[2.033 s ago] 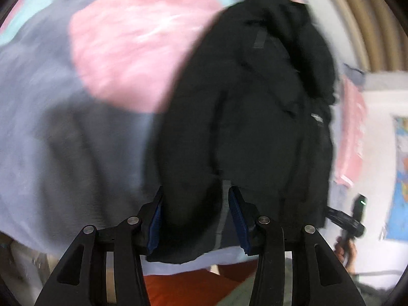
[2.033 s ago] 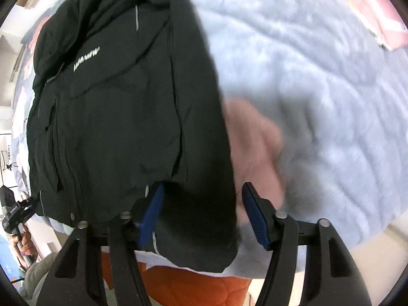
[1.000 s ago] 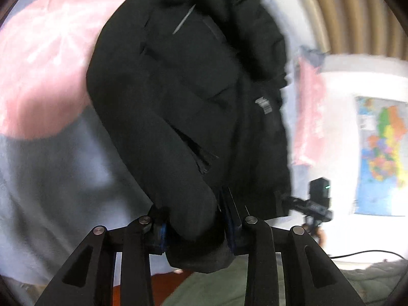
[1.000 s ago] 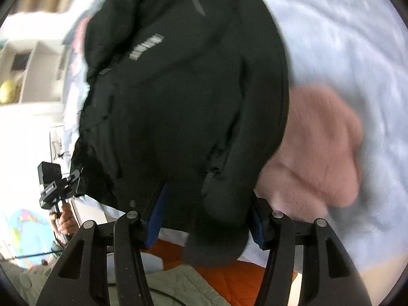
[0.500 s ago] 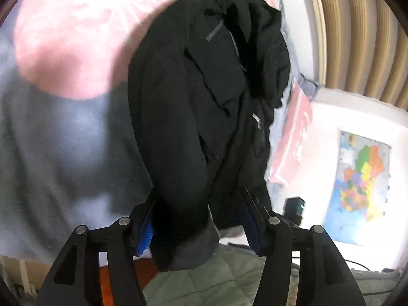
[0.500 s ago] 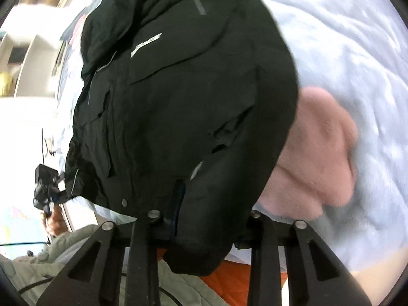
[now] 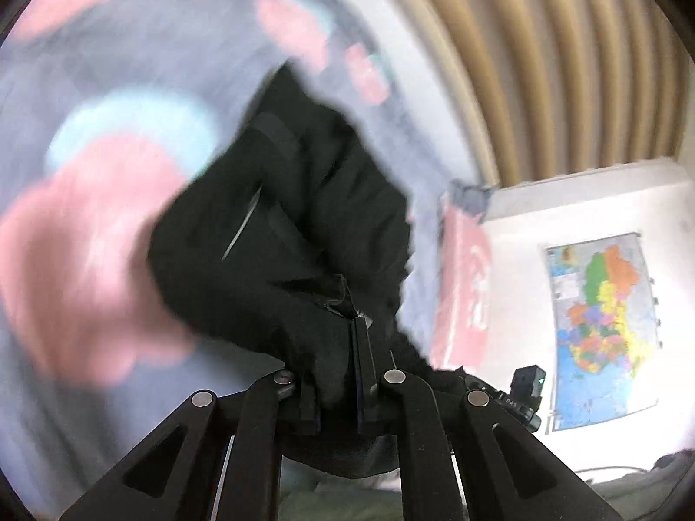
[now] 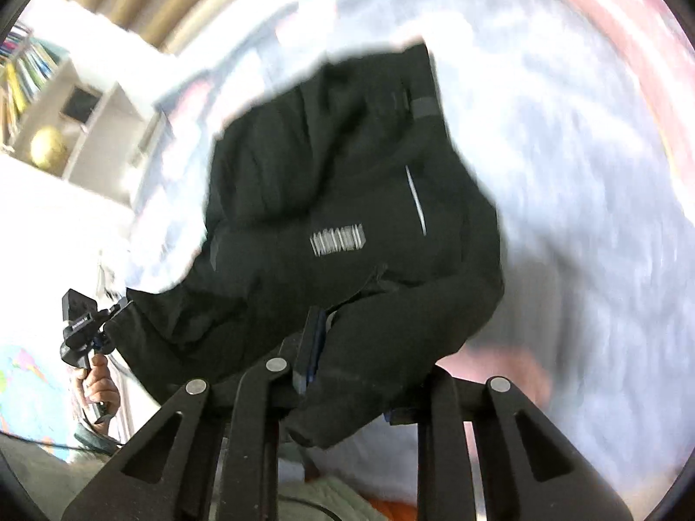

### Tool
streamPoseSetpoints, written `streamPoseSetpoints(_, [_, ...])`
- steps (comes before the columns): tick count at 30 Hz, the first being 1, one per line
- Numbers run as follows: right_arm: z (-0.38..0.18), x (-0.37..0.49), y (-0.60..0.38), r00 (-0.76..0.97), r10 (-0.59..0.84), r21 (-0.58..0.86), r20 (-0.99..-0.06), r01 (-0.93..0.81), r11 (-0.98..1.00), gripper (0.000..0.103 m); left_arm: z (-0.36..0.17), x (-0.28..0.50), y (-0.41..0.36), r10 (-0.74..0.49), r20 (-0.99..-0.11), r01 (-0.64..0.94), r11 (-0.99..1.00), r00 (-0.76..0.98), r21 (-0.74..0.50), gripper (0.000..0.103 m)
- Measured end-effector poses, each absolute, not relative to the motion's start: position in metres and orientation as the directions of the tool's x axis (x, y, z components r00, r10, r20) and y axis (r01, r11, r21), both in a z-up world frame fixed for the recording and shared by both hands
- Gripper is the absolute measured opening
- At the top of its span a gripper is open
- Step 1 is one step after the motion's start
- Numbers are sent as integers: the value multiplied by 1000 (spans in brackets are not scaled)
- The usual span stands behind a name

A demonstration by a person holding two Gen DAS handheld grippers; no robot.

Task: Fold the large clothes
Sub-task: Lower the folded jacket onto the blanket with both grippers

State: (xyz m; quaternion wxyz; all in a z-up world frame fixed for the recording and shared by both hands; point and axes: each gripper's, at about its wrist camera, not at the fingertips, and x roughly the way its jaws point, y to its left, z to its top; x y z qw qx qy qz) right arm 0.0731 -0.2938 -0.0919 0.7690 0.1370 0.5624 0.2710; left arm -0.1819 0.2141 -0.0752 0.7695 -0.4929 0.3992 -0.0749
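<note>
The black jacket (image 7: 295, 217) lies on a pale blue blanket (image 7: 108, 65) with pink patches, its near end raised. My left gripper (image 7: 336, 360) is shut on a sleeve end, the dark fabric pinched between its blue pads. In the right wrist view the same jacket (image 8: 347, 173) shows a white logo and a reflective stripe. There my right gripper (image 8: 356, 364) has the other sleeve end between its jaws; they are closing and press on the cloth, which hides the right finger. Both views are motion-blurred.
A beige curtain (image 7: 543, 65) hangs behind the bed. A map (image 7: 599, 330) is on the white wall, with a pink cloth (image 7: 464, 295) beside it. A hand holds the left gripper (image 8: 82, 330). A shelf with a globe (image 8: 47, 147) stands at the left.
Both grippers closed on the sleeve ends and rose, lifting the jacket's near end off the blanket. Both views tilted up towards the curtain and wall.
</note>
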Motion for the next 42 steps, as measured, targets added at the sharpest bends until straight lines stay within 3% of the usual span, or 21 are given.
streamPoseSetpoints(3, [-61,119,-290,295,592,525,-750,-280,804,25,-47,-140,241,-501,-508,-227,519,701,-824,13])
streamPoseSetpoints(9, [-39,224,-261,371,564,480,-738,-299,825,26,-27,-27,268,-448,-534,-243,557,717,-794,16])
streamPoseSetpoints(16, [-115,344,-222,321,467,424,-824,-198,884,26,-89,90,286,-355,-685,-413,593,636,-691,16])
streamPoseSetpoints(23, [-216,395,-193,175,415,400,-893,-116,909,28,-184,135,284,-327,-771,-524,584,546,-620,17])
streamPoseSetpoints(30, [-241,402,-178,152,373,355,-915,-134,925,28,-201,145,274,-306,-812,-489,674,497,-553,17])
streamPoseSetpoints(34, [-230,401,-189,121,435,426,-892,-93,900,34,-174,137,277,-311,-813,-433,723,492,-539,18])
streamPoseSetpoints(37, [-207,393,-206,111,526,521,-843,-73,850,48,-146,116,283,-398,-772,-360,715,495,-599,35])
streamPoseSetpoints(39, [-189,384,-223,105,594,591,-798,-61,804,56,-130,97,293,-440,-754,-344,697,488,-629,58])
streamPoseSetpoints(42, [-165,370,-239,135,580,573,-803,-92,815,73,-108,63,310,-358,-794,-381,731,491,-566,60])
